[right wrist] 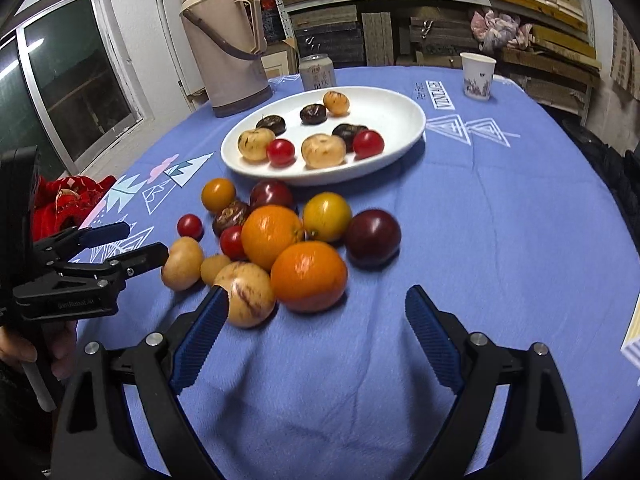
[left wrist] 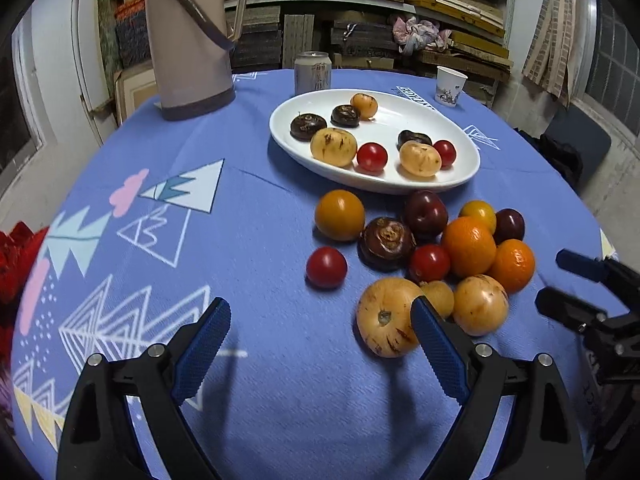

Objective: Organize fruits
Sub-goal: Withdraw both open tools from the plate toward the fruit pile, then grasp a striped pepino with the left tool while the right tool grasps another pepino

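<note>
A white oval plate (left wrist: 400,114) (right wrist: 394,114) holds several small fruits: tan, dark brown and red ones. A pile of loose fruit lies on the blue tablecloth in front of it: two oranges (left wrist: 469,246) (right wrist: 308,276), tan fruits (left wrist: 384,322) (right wrist: 248,298), red tomatoes (left wrist: 326,267), dark plums (right wrist: 373,237) and yellow ones (left wrist: 339,215). My left gripper (left wrist: 320,312) is open and empty, its right finger just in front of a tan fruit. My right gripper (right wrist: 316,300) is open and empty, just short of the nearest orange and tan fruit. Each gripper shows in the other's view (left wrist: 560,280) (right wrist: 138,242).
A beige thermos jug (left wrist: 188,36) (right wrist: 230,40), a drink can (left wrist: 313,72) (right wrist: 318,72) and a paper cup (left wrist: 450,86) (right wrist: 478,76) stand at the table's far edge. A red cloth (right wrist: 68,204) lies at the left. Shelves of stacked boards stand behind.
</note>
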A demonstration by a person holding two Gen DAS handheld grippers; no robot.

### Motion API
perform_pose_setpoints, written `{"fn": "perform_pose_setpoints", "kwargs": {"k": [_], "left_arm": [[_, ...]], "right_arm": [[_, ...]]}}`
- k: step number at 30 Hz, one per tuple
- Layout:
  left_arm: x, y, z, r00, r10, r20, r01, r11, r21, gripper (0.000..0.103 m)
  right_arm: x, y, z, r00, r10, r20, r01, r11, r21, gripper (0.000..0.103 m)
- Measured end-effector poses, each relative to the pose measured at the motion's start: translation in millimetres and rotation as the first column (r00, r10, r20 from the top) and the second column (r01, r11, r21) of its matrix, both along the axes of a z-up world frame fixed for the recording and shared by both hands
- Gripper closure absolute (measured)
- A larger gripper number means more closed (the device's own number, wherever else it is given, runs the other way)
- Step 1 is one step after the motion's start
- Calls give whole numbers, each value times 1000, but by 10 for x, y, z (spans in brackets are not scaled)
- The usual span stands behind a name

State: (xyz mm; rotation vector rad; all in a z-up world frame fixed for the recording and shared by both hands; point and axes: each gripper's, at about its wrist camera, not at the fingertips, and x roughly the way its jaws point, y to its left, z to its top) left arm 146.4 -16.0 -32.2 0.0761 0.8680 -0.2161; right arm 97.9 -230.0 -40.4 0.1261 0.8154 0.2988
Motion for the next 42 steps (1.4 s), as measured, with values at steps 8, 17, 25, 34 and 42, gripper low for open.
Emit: {"fn": "perform_pose_setpoints", "kwargs": {"k": [8,17,25,34,42], "left_arm": [[-123,-132,-2,998,-56,-4,56,998,-2,11],[22,-215,-189,995,-77,-68,77,997,7,15],[153,-279,-303,988,-112,-102,114,993,20,16],[119,-393,-270,979,-188,-72,192,980,46,59],[175,-258,-264,973,-214,-84,210,976,-52,59]], "right_arm": [[-6,-79,-140,999,-13,-39,14,999,48,13],[40,-177,-221,996,-24,-86,35,991,126,12],[38,-129,-222,996,-10,-88,20,993,115,6],[-95,87,-142,996,82,-38,-79,994,72,8],[15,449,-195,981,165,-97,-167,986,-10,35]]}}
